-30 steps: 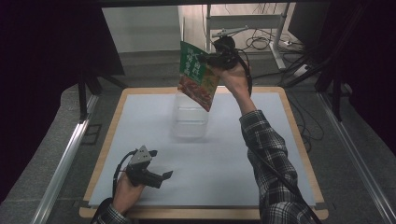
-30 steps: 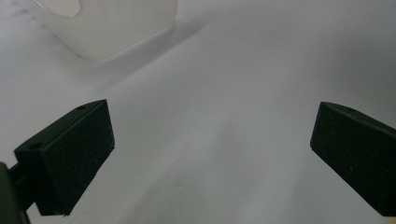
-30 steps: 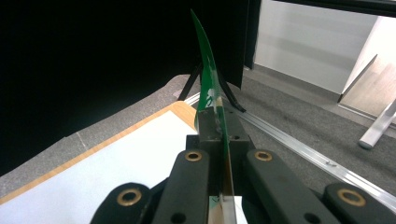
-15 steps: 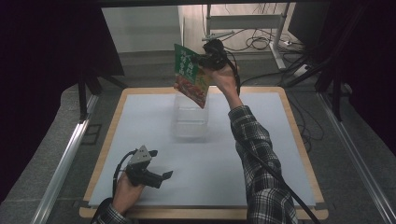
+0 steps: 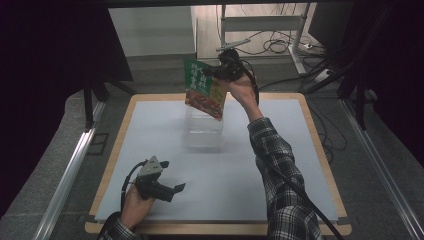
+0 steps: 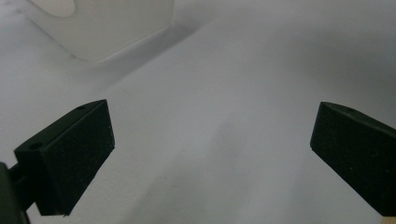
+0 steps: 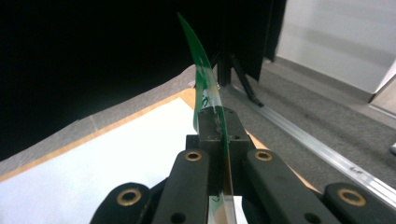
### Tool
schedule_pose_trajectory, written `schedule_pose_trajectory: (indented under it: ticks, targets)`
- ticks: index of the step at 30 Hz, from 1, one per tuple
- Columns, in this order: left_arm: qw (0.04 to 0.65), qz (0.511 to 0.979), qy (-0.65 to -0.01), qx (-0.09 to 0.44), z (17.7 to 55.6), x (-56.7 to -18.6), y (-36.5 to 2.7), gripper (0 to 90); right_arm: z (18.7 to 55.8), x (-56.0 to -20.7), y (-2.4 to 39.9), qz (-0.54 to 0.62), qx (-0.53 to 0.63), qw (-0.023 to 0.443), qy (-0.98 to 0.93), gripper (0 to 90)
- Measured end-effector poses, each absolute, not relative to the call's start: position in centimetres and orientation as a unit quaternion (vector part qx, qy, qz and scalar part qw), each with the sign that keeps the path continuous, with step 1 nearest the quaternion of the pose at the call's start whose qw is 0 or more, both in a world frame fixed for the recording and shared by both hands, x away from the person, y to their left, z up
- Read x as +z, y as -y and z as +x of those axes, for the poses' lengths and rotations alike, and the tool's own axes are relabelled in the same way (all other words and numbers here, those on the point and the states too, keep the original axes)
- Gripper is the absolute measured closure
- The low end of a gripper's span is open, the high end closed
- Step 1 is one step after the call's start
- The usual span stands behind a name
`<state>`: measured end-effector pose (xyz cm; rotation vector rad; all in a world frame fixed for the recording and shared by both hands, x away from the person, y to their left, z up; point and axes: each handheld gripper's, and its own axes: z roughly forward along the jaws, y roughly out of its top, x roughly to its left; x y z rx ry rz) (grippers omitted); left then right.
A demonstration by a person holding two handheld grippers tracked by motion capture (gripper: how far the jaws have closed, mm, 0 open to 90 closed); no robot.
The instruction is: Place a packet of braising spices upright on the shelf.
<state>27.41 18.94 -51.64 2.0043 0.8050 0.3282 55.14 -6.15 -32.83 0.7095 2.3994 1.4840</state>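
Note:
A green food packet (image 5: 202, 90) with a red picture hangs slanted above a clear plastic container (image 5: 204, 131) at the middle back of the white mat. My right gripper (image 5: 216, 75) is shut on the packet's top right edge. In the right gripper view the thin packet (image 7: 205, 88) stands edge-on, pinched where the right gripper (image 7: 219, 126) closes. My left gripper (image 5: 172, 192) rests open near the mat's front left with nothing in it. In the left gripper view the left gripper (image 6: 210, 149) has its pads wide apart, with the container (image 6: 102, 23) farther off at the top left.
The white mat (image 5: 280, 125) lies on a table with a wooden rim (image 5: 320, 150). Metal rails (image 5: 70, 170) run along both sides on grey floor. Cables (image 5: 275, 47) and a stand's legs lie beyond the far edge. A black cable trails along the right sleeve.
My right hand has carried the packet to the left and somewhat lower, over the container. The left gripper has stayed in place.

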Motion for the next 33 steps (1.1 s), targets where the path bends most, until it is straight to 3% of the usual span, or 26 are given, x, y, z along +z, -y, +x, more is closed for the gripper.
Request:
schedule_pose_trajectory:
  ticks: [21, 25, 26, 28, 33]
  targets:
    - [0.453, 0.82, -0.324, 0.131, 27.4, -51.7, -18.6, 0.0, 55.9, -35.5, 4.4, 0.264, 0.464, 0.115, -0.838, 88.2]
    - [0.454, 0.819, -0.325, 0.132, 27.4, -51.7, -18.7, 0.0, 55.9, -35.8, 4.1, 0.27, 0.453, 0.12, -0.841, 82.9]
    - [0.455, 0.818, -0.326, 0.131, 27.4, -51.7, -18.7, 0.0, 56.0, -36.0, 4.0, 0.272, 0.447, 0.122, -0.844, 76.7]
    - [0.454, 0.819, -0.326, 0.131, 27.4, -51.7, -18.7, 0.0, 56.0, -36.2, 4.0, 0.27, 0.445, 0.129, -0.844, 72.8]
    - [0.454, 0.819, -0.326, 0.13, 27.4, -51.8, -18.6, 0.0, 55.9, -36.2, 4.2, 0.27, 0.446, 0.132, -0.843, 67.0]
